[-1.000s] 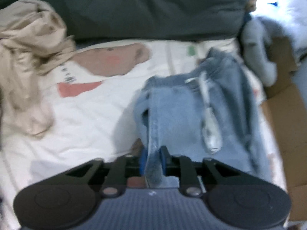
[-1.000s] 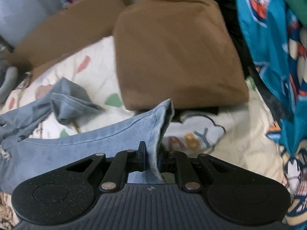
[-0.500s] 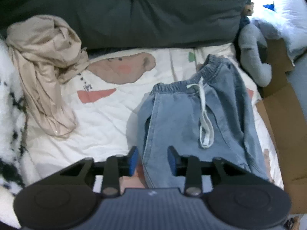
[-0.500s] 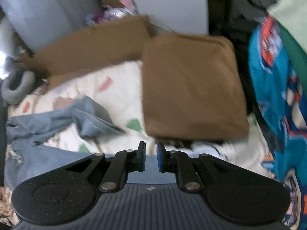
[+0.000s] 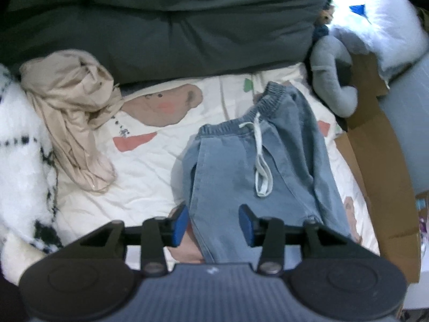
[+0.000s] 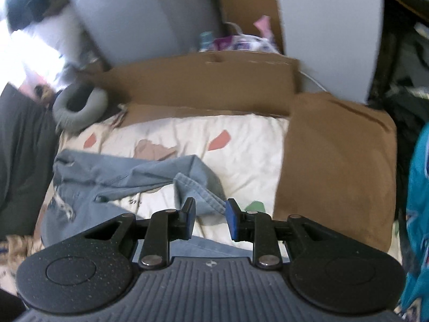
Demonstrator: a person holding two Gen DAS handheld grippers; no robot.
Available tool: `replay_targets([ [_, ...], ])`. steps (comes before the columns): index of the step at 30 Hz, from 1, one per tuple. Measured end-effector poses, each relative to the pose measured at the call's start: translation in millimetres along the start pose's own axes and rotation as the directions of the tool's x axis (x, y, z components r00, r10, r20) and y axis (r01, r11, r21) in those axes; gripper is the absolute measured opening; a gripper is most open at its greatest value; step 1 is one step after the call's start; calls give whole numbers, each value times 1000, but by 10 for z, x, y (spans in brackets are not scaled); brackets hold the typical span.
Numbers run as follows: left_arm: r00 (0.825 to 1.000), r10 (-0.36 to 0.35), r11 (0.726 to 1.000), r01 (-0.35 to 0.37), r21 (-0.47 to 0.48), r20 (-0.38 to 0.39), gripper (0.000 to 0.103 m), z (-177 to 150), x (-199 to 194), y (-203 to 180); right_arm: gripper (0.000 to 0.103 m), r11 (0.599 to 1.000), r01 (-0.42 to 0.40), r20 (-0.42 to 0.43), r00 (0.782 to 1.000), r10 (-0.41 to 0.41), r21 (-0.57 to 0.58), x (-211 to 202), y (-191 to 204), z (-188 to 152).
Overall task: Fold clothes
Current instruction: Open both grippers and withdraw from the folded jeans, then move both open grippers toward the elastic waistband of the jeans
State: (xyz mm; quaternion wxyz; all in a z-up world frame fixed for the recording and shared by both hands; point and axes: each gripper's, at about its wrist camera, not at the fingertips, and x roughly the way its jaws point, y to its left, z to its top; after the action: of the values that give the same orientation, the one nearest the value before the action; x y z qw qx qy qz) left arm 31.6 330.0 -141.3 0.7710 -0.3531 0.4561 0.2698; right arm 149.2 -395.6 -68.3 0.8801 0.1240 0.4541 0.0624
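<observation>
A pair of light blue denim trousers [image 5: 252,166] with an elastic waistband and a white drawstring [image 5: 261,166] lies on the printed bedsheet [image 5: 150,166]. My left gripper [image 5: 213,225] hangs open above the lower part of the trousers, blue pads spread wide, gripping nothing. In the right wrist view the trousers [image 6: 128,174] stretch from the left, with one leg's hem [image 6: 201,190] crumpled just beyond my right gripper [image 6: 210,218]. That gripper stands open and holds nothing.
A crumpled beige garment [image 5: 75,118] and a white fluffy item [image 5: 21,161] lie at the left. A dark grey quilt [image 5: 166,21] fills the back. A grey neck pillow [image 5: 335,80], cardboard [image 6: 203,86], a folded brown cloth [image 6: 337,166] and teal fabric [image 6: 418,187] bound the right.
Both grippers have let go of the denim trousers and opened. The trousers now lie on the sheet, and both grippers have pulled back and lifted.
</observation>
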Motion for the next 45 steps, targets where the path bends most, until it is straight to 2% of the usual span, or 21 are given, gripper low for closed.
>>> replay_targets([
  [4, 1000, -17, 1000, 17, 0, -4, 47, -29, -120, -73, 29, 997, -41, 4, 999, 41, -61, -69, 248, 121],
  [7, 1000, 3, 1000, -3, 20, -2, 47, -36, -185, -127, 32, 994, -71, 14, 997, 72, -88, -64, 386, 214],
  [10, 1000, 10, 1000, -10, 15, 6, 48, 15, -278, -154, 33, 987, -107, 1, 994, 108, -119, 33, 527, 293],
  [12, 1000, -10, 1000, 10, -1, 2, 54, 75, -334, -149, 33, 981, -137, -12, 991, 136, -135, 106, 617, 339],
  [13, 1000, -13, 1000, 13, -4, -5, 54, 108, -347, -151, 37, 978, -151, -18, 988, 150, -143, 143, 662, 362],
  [15, 1000, 4, 1000, -3, -3, 5, 54, 163, -385, -164, 41, 971, -180, -32, 984, 178, -158, 216, 752, 409],
  [19, 1000, -10, 1000, 10, 7, 22, 54, 233, -347, -187, 41, 952, -238, -65, 971, 230, -192, 382, 954, 490],
  [22, 1000, -17, 999, 17, 28, 11, 54, 289, -171, -213, 47, 936, -267, -95, 963, 251, -231, 570, 1139, 529],
  [27, 999, -29, 999, 29, 14, 23, 54, 360, 265, -156, 47, 926, -281, -125, 958, 257, -252, 992, 1370, 570],
  [31, 998, -10, 999, 6, 54, 61, 53, 383, 653, -76, 47, 917, -281, -122, 959, 256, -284, 1504, 1595, 654],
  [34, 997, -1, 1000, -1, 26, 80, 52, 404, 958, 68, 47, 906, -295, -129, 955, 268, -303, 1913, 1761, 692],
  [39, 990, 27, 1000, -28, 1, 140, 42, 472, 1423, 329, 47, 893, -320, -143, 947, 288, -317, 2591, 1971, 670],
  [41, 987, 37, 999, -35, -12, 155, 35, 499, 1583, 433, 47, 886, -326, -149, 945, 292, -330, 2851, 2050, 631],
  [45, 984, 44, 998, -38, -40, 172, 33, 540, 1874, 622, 47, 859, -358, -172, 933, 316, -366, 3309, 2257, 603],
])
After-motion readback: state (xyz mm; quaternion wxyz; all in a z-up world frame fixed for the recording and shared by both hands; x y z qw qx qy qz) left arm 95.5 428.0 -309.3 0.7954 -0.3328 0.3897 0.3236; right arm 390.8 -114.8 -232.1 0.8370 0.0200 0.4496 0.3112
